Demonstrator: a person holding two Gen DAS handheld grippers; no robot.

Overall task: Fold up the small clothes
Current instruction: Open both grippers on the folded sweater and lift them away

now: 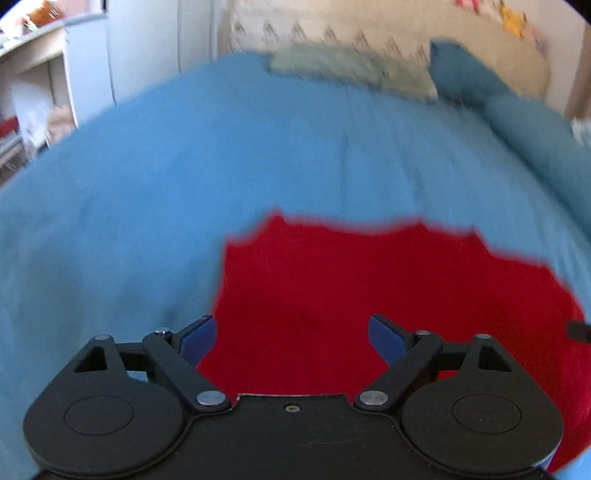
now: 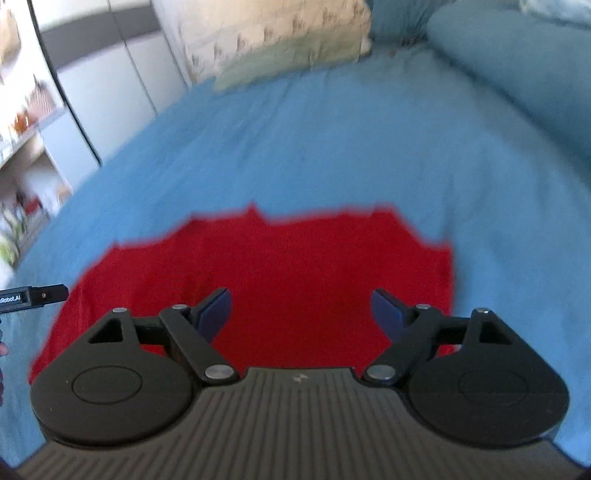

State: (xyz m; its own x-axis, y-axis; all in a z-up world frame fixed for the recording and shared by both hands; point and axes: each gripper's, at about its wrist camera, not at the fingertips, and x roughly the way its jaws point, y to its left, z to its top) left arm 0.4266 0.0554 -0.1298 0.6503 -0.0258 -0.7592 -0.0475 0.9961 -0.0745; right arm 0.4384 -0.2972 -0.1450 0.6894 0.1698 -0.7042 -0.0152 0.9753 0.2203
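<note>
A red garment (image 1: 369, 288) lies flat on a blue bed sheet (image 1: 184, 177); it also shows in the right wrist view (image 2: 295, 266). My left gripper (image 1: 291, 341) is open and empty, above the garment's near left part, its left finger by the left edge. My right gripper (image 2: 301, 314) is open and empty, above the garment's near middle. The left gripper's tip (image 2: 44, 295) shows at the left edge of the right wrist view. Both views are blurred by motion.
Blue pillows (image 1: 524, 122) and a pale cushion (image 1: 351, 70) lie at the head of the bed by a beige headboard (image 1: 406, 33). White cupboards (image 2: 110, 92) and shelves (image 1: 33, 74) stand beyond the bed's left side.
</note>
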